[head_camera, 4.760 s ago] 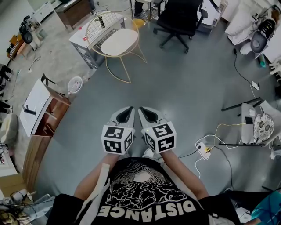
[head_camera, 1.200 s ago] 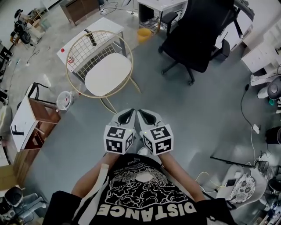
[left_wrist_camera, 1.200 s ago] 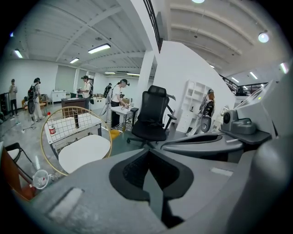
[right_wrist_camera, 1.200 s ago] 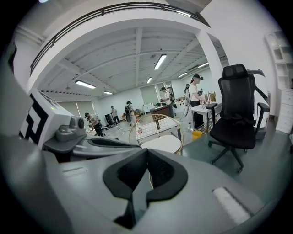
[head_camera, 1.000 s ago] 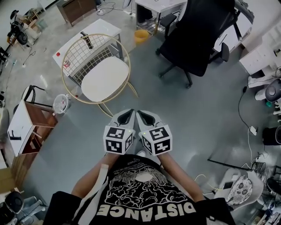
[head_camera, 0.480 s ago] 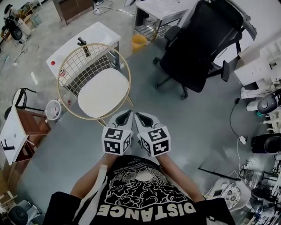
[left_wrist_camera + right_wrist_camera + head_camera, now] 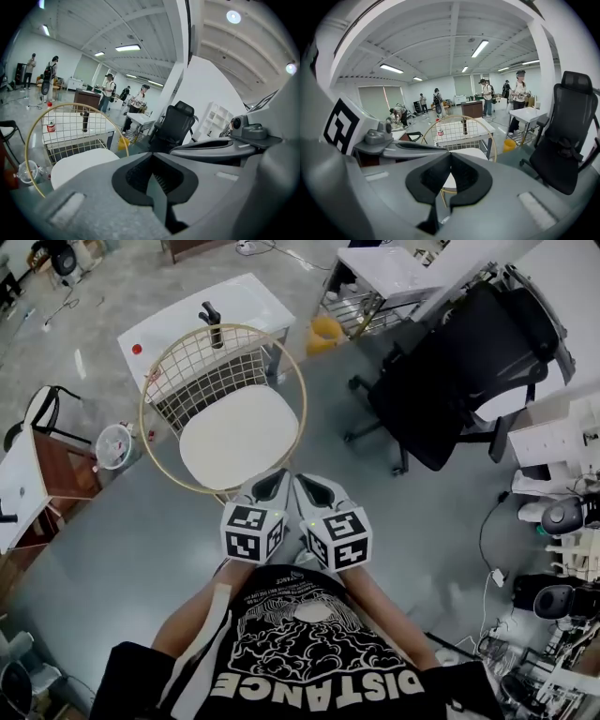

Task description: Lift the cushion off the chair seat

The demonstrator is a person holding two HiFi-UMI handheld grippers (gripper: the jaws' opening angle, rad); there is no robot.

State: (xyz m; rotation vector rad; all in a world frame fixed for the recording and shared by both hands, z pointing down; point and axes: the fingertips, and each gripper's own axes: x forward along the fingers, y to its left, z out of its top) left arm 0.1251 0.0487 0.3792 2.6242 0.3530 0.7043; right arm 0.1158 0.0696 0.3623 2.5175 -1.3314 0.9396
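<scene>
The near rim of the round gold wire chair (image 7: 208,371) is hidden behind the grey left gripper (image 7: 278,473) in the head view, where the left edge also cuts off the brown wooden cabinet (image 7: 58,470) with its white top.

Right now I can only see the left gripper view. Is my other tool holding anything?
Observer: No. The right tool is shut, with nothing between its jaws.
Operator: Am I touching the cushion?
Observer: Not yet. In the head view the left tool is right beside the right one, near the chair's front edge and clear of the cushion.
Operator: Is anything lying on it?
Observer: No. From above, the cushion's whole white top is bare, and it lies flat on the seat.
</scene>
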